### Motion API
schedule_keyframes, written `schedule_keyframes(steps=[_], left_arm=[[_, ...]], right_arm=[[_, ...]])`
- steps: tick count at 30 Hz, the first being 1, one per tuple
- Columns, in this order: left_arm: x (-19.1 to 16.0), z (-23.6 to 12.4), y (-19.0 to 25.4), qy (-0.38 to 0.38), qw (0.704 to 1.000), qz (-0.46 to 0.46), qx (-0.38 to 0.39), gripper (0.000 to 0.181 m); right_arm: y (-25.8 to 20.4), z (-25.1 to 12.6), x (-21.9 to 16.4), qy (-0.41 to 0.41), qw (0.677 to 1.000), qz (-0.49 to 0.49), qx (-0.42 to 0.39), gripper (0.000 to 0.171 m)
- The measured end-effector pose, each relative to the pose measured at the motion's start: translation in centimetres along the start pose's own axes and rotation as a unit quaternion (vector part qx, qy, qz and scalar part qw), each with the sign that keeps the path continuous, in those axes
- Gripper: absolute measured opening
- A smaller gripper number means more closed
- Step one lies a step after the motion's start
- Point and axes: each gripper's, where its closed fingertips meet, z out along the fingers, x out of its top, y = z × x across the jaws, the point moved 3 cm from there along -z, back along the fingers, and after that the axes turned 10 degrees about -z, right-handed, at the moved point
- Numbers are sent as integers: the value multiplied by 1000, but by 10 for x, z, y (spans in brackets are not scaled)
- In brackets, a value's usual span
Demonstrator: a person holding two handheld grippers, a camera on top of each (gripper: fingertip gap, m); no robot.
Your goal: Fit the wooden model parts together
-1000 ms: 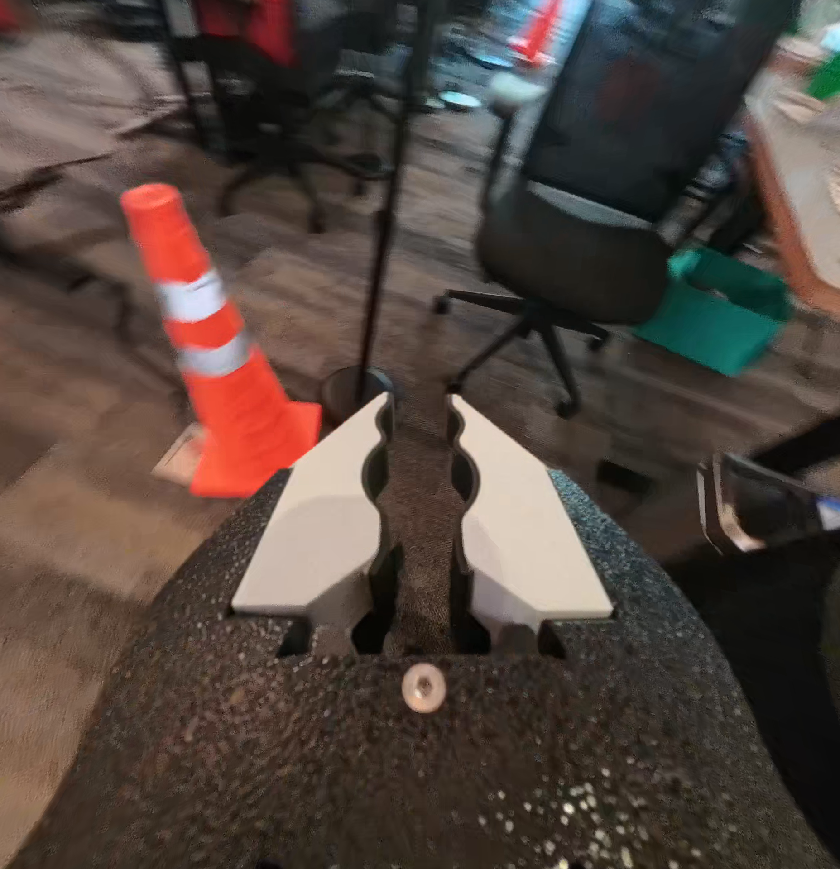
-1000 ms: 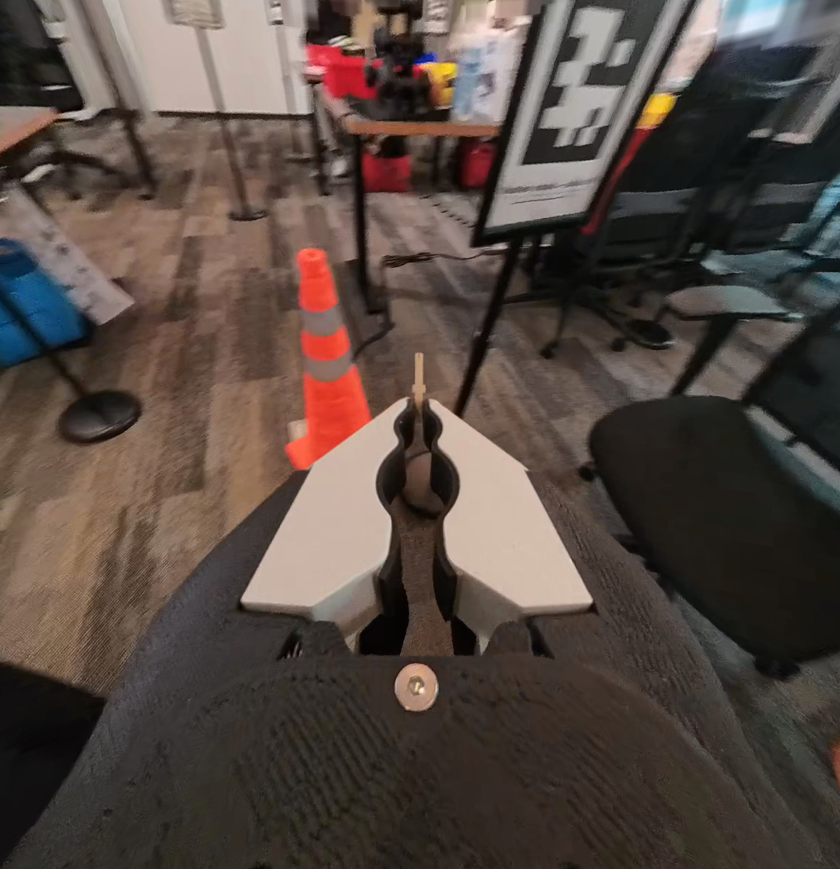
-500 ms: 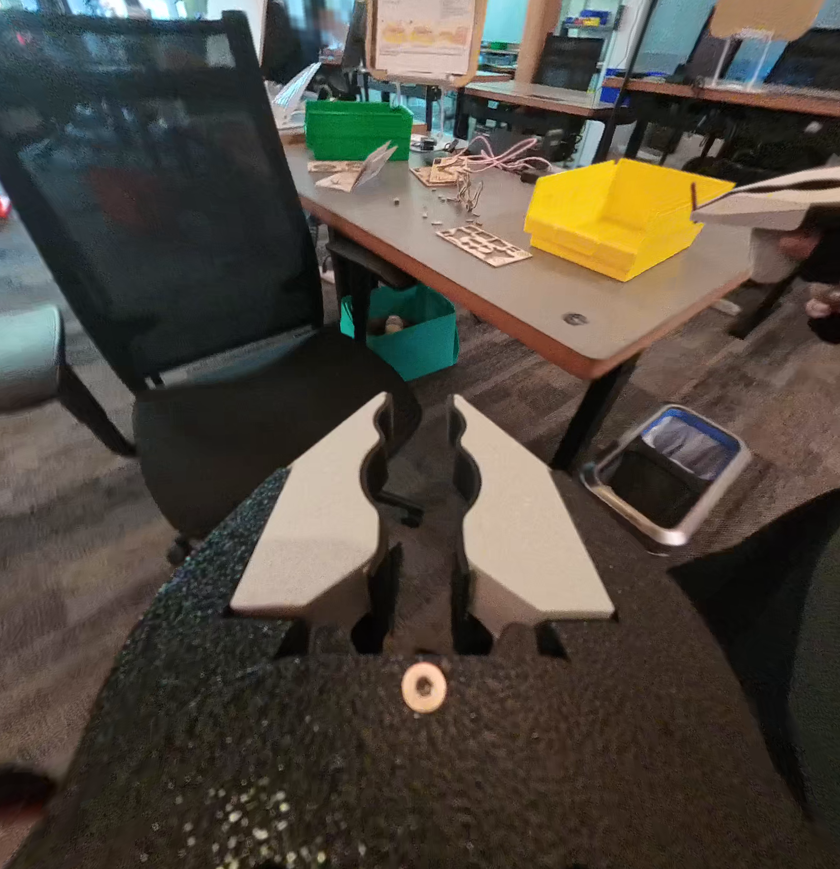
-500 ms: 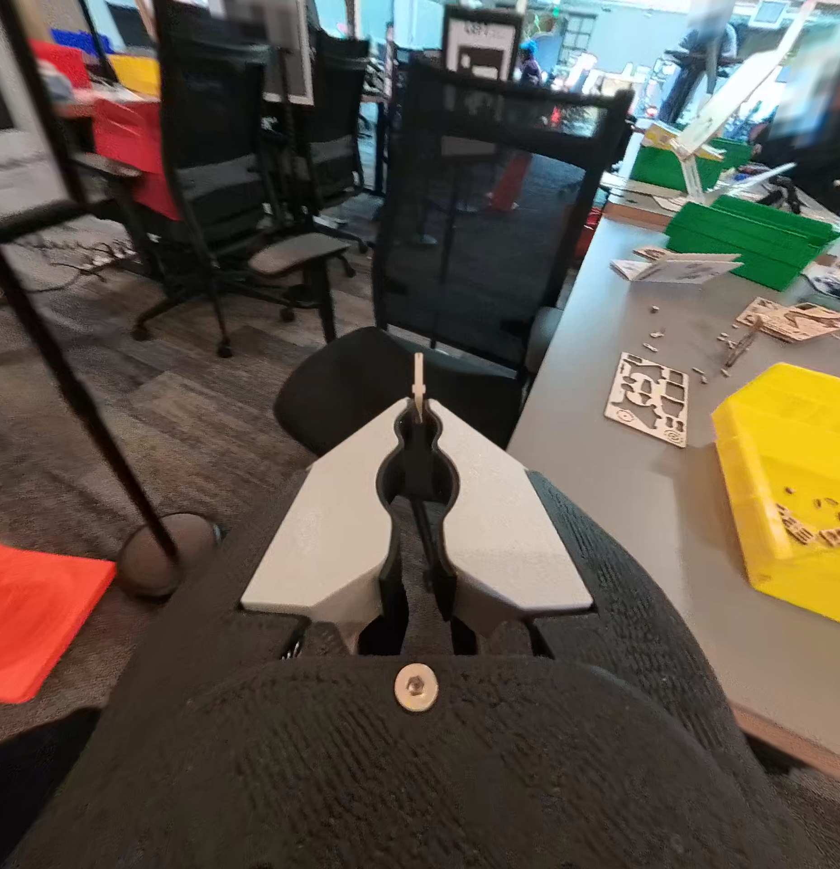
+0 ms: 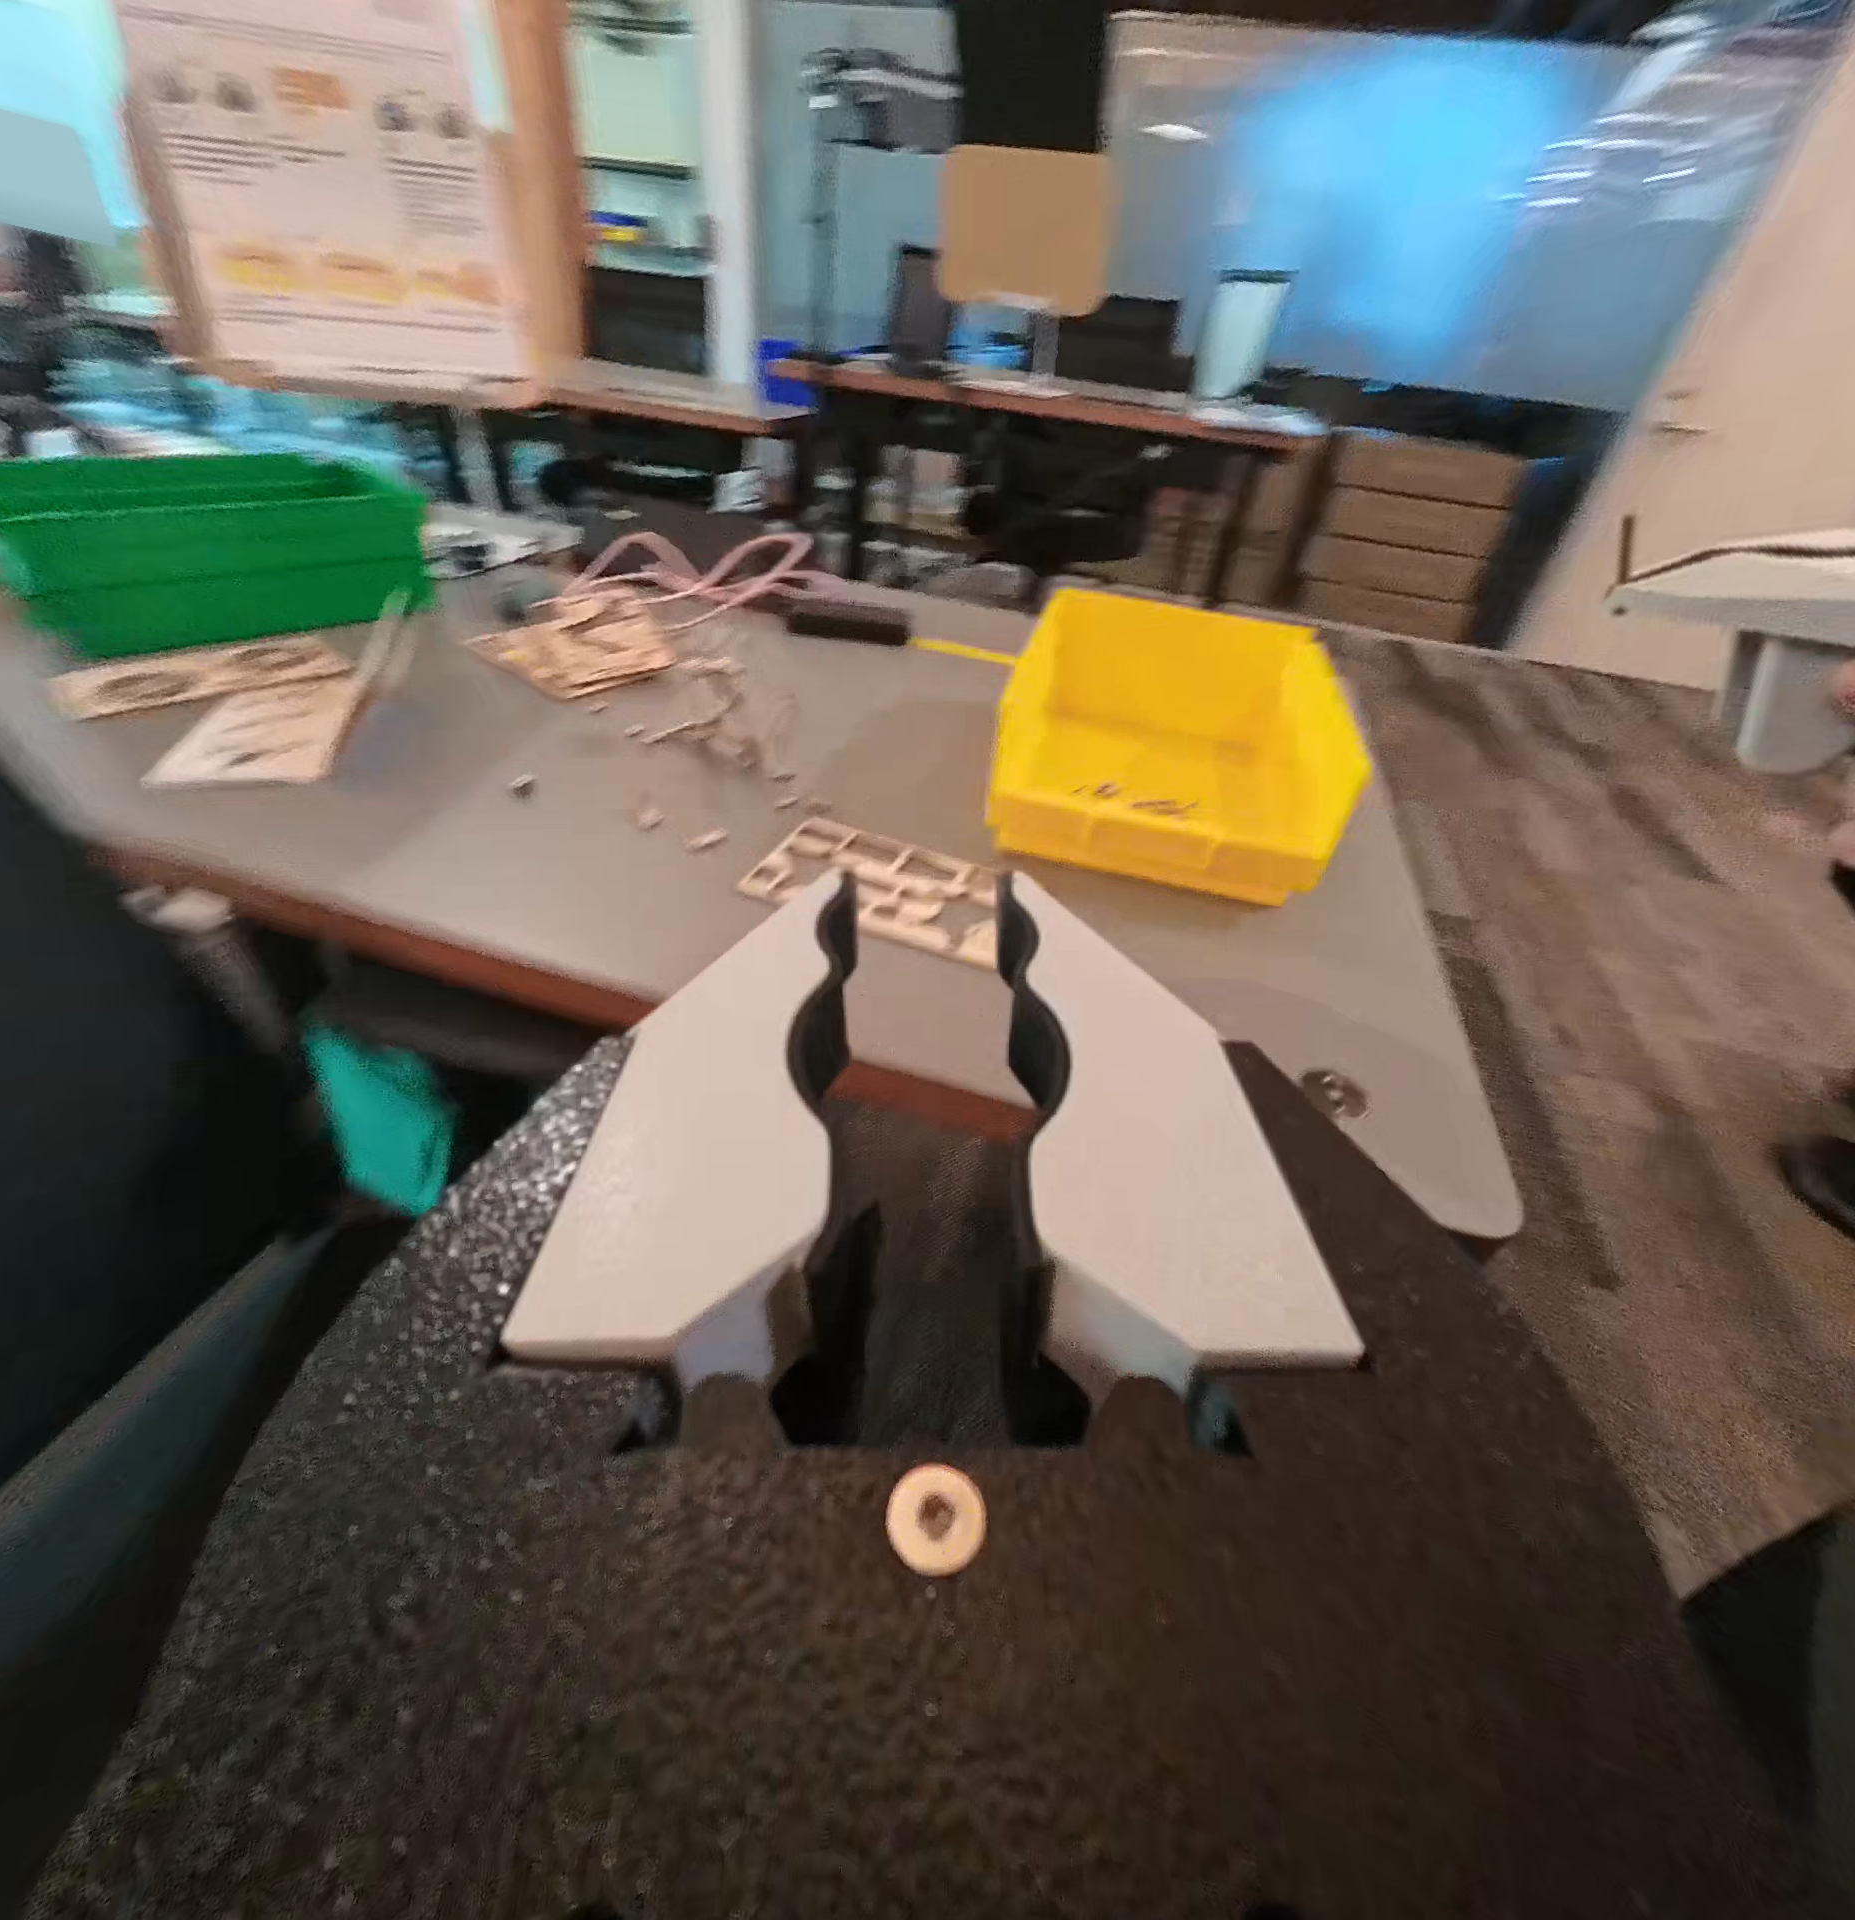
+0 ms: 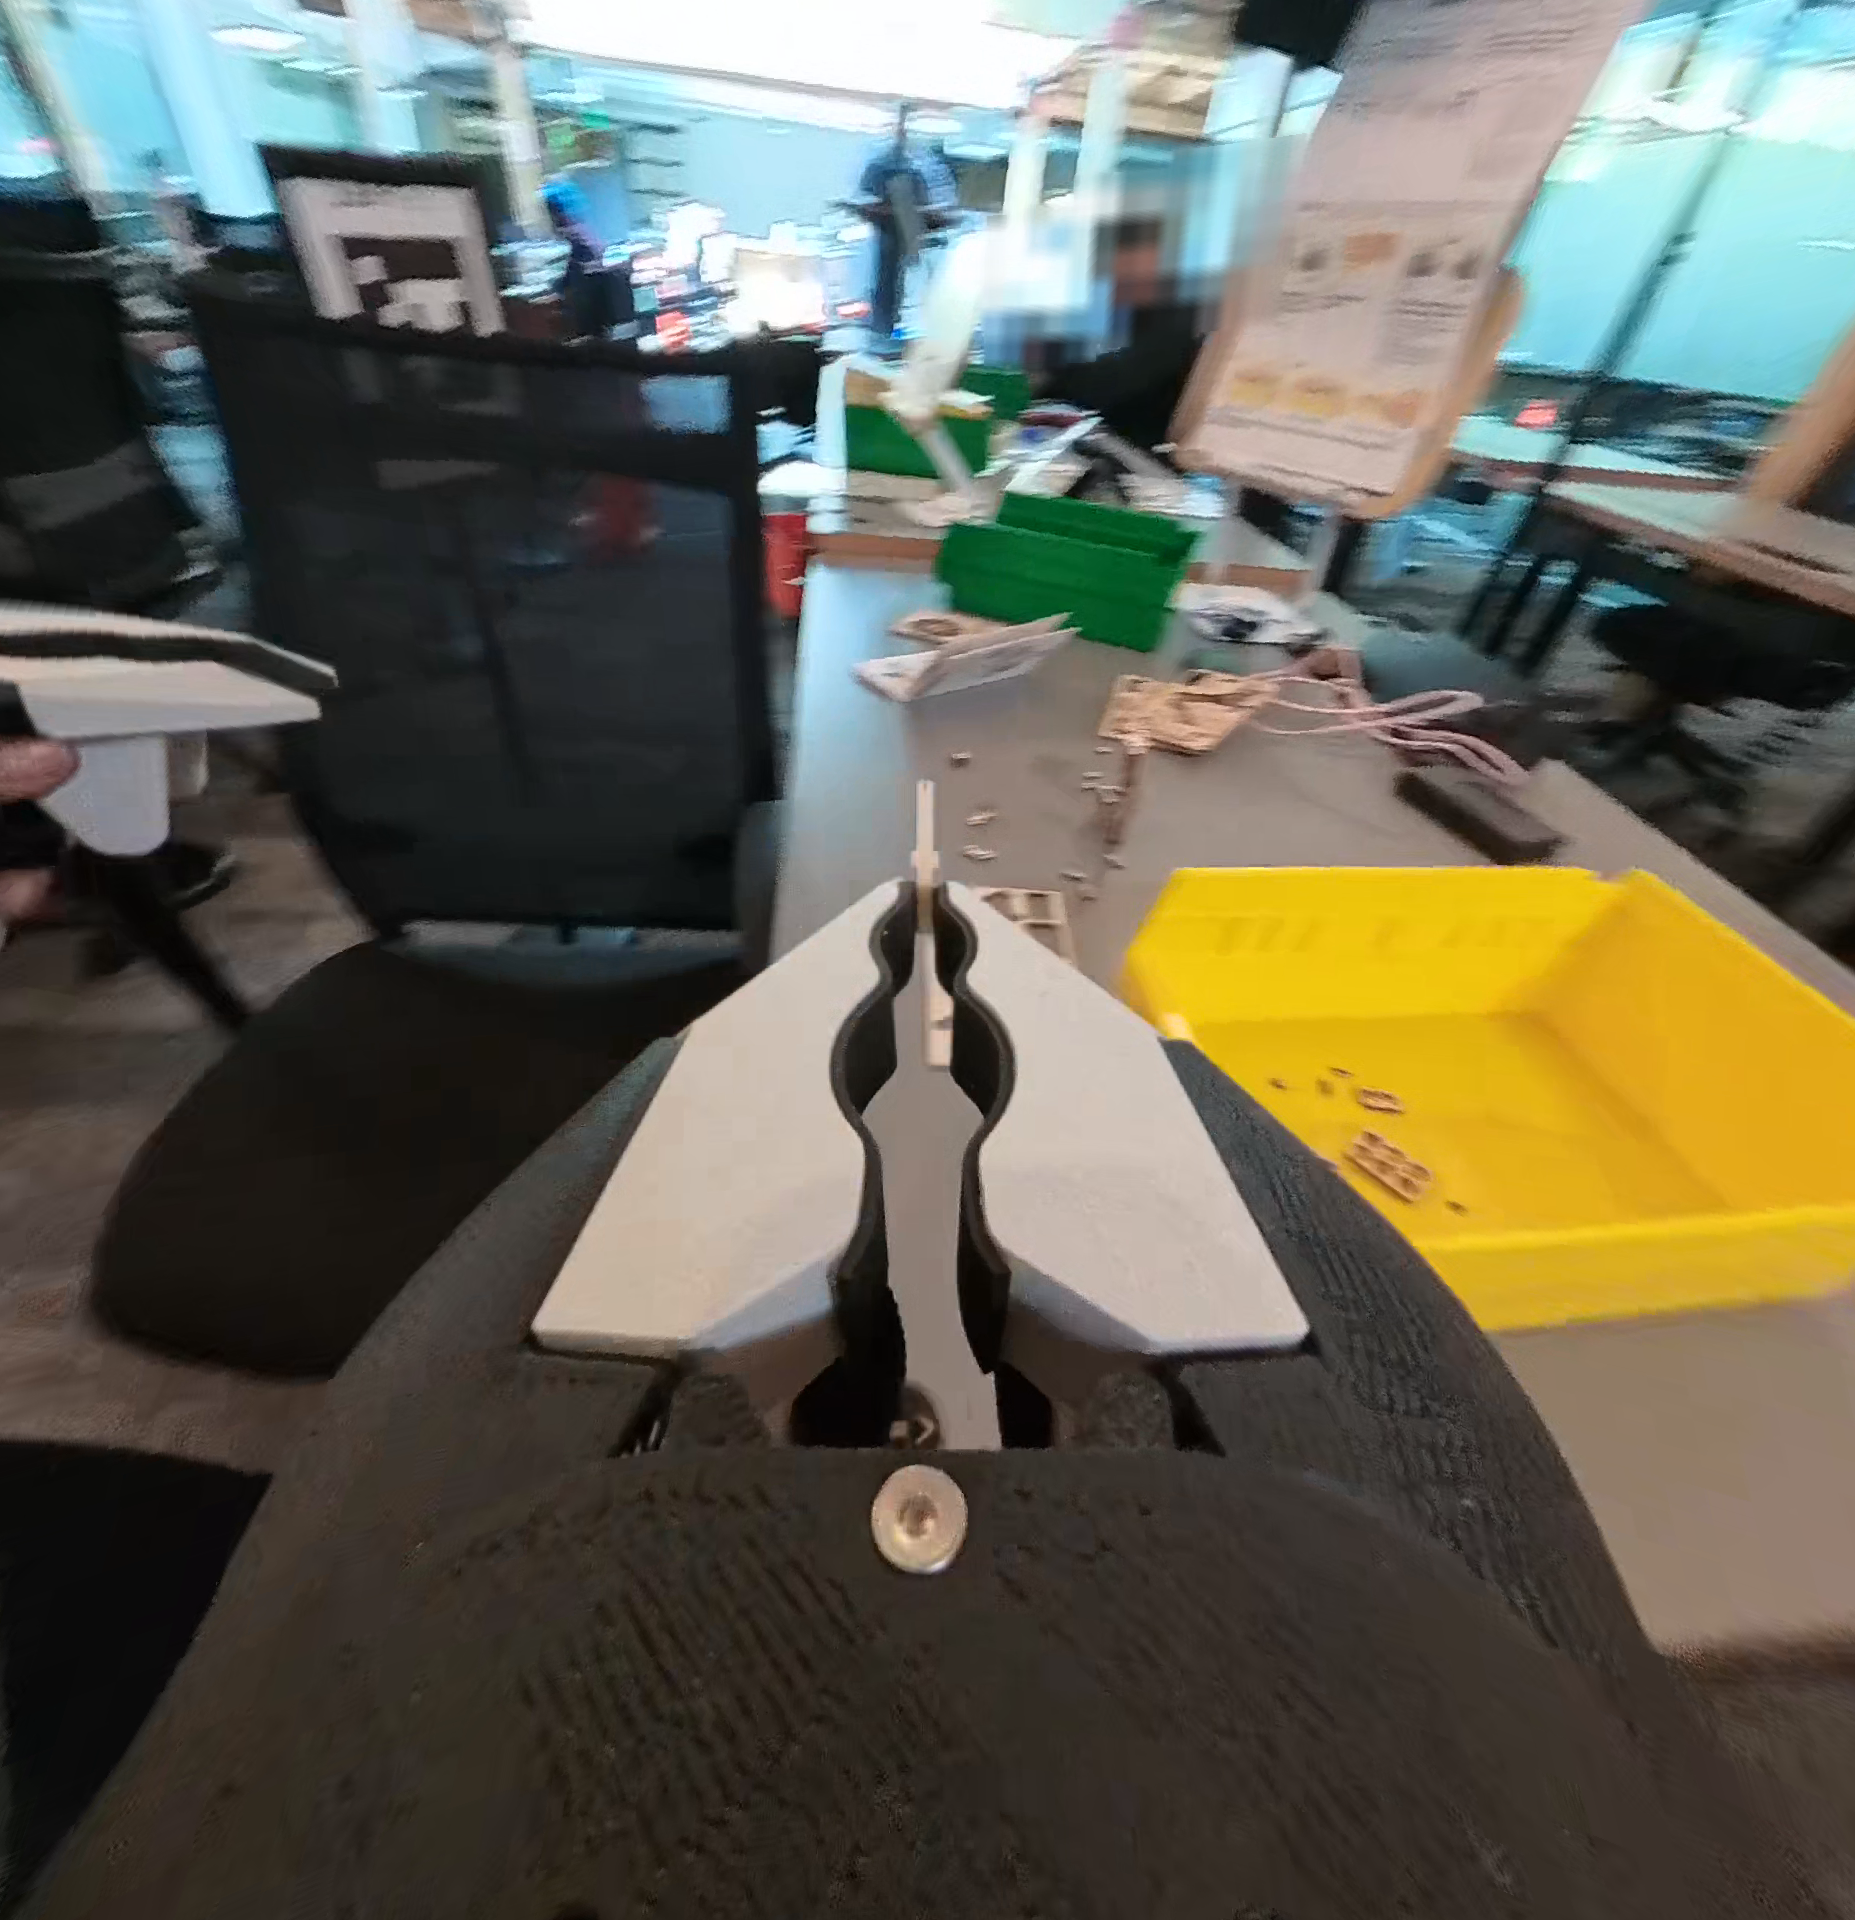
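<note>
Pinched tight at the tips, the right gripper [image 6: 924, 902] holds a thin wooden strip [image 6: 925, 831] that stands up past its fingers, edge-on to the camera. The left gripper [image 5: 925, 902] is spread wide with nothing between its fingers, held up off the near edge of the grey table [image 5: 549, 883]. Both are off the surface and the pictures are smeared, so I'd say they are on the way in, not yet at work. Out past the claws lie the rest of the parts: a cut-out wooden sheet [image 5: 881, 912] just beyond the left fingertips, a scatter of small loose pieces [image 5: 694, 800] further back, more sheets [image 5: 580, 649] near the green bin [image 5: 196, 551], and a yellow bin [image 6: 1546, 1081] with a few bits in its bottom. To my eye one part is picked up and its partner is not. Next the empty claw needs to settle over a matching piece and grip it, so the strip can be lined up with its slot.
</note>
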Motion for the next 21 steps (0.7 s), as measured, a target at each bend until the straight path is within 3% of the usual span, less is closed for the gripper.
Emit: schedule_keyframes(steps=[4, 7, 11, 17, 21], left_arm=[[26, 77, 9, -19, 984, -31, -173, 27], [25, 119, 45, -77, 950, -26, -301, 33], [12, 154, 98, -108, 902, 3, -417, 33], [-39, 150, 216, -206, 769, 11, -606, 38], [-43, 112, 291, -186, 701, 3, -689, 37]], right_arm=[[28, -23, 5, -11, 987, 7, -159, 1], [30, -54, 2, -40, 964, 37, -261, 1], [18, -90, -3, -78, 931, 44, -354, 1], [-22, -153, 12, -117, 869, 46, -479, 1], [-79, -194, 15, -185, 826, 51, -529, 1]])
